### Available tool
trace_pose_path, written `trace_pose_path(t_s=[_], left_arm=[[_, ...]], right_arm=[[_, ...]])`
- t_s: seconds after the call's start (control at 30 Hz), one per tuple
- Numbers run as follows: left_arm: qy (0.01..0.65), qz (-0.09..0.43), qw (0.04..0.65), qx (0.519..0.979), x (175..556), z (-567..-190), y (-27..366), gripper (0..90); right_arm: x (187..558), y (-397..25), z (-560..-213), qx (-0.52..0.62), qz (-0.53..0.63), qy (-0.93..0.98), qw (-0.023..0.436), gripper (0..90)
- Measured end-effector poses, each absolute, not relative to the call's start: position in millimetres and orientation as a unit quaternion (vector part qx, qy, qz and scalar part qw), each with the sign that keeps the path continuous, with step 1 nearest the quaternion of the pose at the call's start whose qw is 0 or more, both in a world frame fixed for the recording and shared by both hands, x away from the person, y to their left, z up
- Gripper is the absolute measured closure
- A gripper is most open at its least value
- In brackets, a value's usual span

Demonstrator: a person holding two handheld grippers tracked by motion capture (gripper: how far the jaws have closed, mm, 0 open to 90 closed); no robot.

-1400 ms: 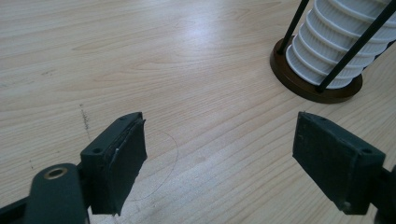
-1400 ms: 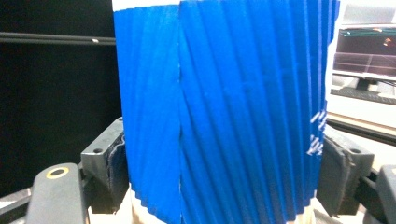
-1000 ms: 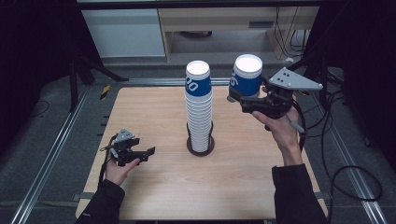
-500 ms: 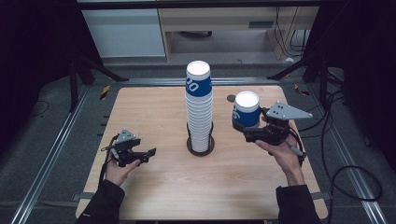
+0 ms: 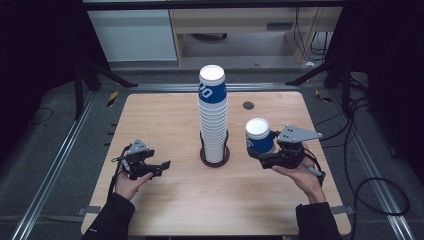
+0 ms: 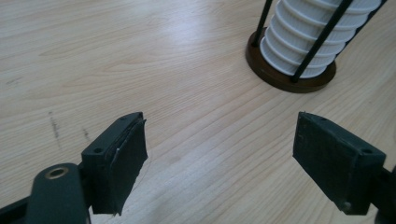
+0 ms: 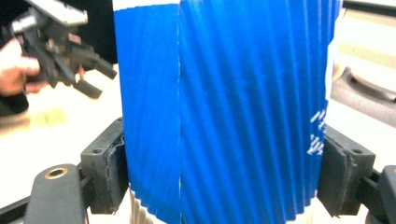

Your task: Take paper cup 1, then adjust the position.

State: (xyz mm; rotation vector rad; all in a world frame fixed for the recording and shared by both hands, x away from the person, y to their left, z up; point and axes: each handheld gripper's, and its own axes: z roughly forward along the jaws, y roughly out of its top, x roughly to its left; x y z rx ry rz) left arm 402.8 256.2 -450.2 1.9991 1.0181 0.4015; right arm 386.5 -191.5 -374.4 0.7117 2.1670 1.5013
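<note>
Since the cup [image 5: 259, 135] is light, thin paper, right gripper [image 5: 265, 159] clamps mid-wall gently; left gripper [image 5: 159, 167] gapes wide, holding nothing.

Dark long sleeves are worn on both forearms; the left gripper [image 5: 159, 165] is built of black parts with a grey block on top and a black cable trailing; the right gripper [image 5: 260, 156] is topped by a grey three-cornered plate; a brass-ringed hole is set beside each black, screw-fastened jaw.
</note>
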Motion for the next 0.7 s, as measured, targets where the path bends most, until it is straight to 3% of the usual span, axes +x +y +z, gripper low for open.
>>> trace_pose_path(t_s=[0.7], left_arm=[[0.35,0.134,0.422,0.826,393,-438,240,18.0]], right_arm=[[385,-161,-404,0.162,0.48,0.849,0.15,19.9]])
